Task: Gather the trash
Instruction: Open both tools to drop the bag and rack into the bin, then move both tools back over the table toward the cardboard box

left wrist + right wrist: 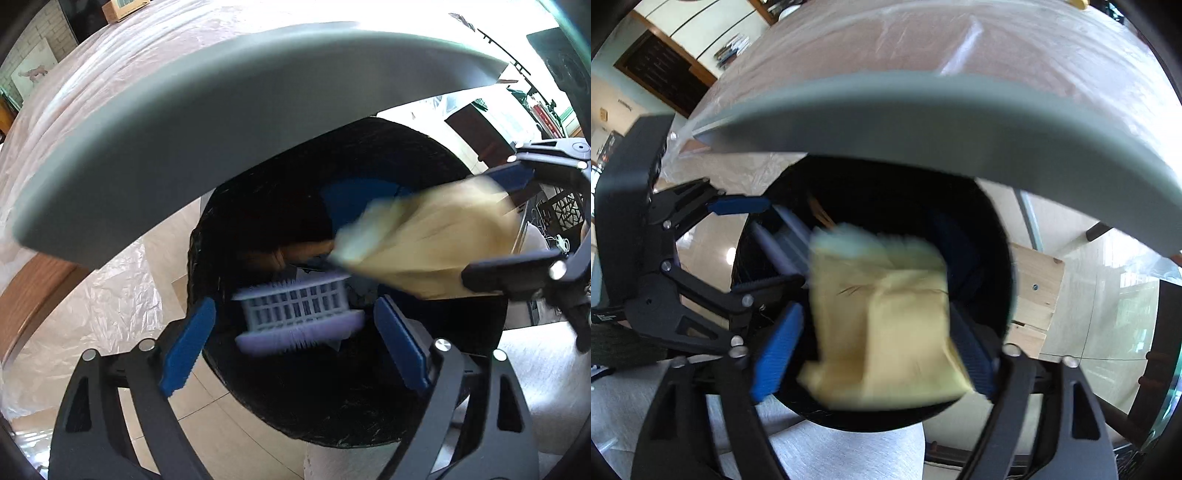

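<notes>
While my left tool [291, 328] hangs released over the bin [258, 206] with the basket [299, 310] beyond its fingers, my right tool [875, 339] grasps the paper [882, 325].

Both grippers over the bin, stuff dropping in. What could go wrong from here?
1. The lid hangs raised right above the bin opening; if it drops, it may strike either gripper.
2. The yellow bag sits between the right gripper fingers, blurred; it may catch on them instead of falling.
3. The left gripper and right gripper work close together over the opening, so they may collide.
</notes>
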